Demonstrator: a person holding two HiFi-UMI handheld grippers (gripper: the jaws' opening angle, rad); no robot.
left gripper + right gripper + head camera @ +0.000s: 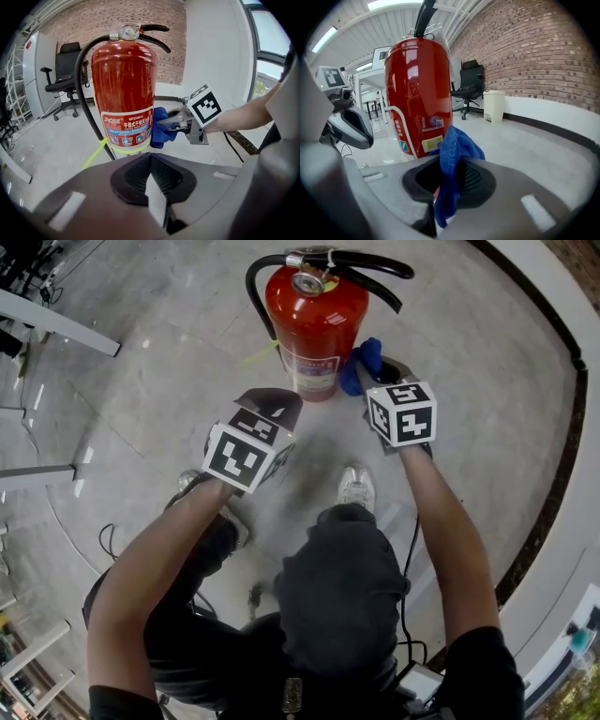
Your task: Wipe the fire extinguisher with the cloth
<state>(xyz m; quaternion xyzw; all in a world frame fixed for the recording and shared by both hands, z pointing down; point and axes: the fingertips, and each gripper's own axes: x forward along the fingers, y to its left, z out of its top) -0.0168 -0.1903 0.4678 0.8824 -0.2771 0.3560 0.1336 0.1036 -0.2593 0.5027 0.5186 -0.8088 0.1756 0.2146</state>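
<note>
while the right claw [449, 180] pinches the cloth [457, 145] beside the fire extinguisher [314, 324] on the floor [159, 362] and the left claw [152, 187] sits closed and empty, a hard rub could tip it.

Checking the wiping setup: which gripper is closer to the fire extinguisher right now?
Right. The right gripper, shut on the blue cloth, is at the fire extinguisher's lower side, cloth against it. The left gripper, shut and empty, hangs in front of it, apart.
</note>
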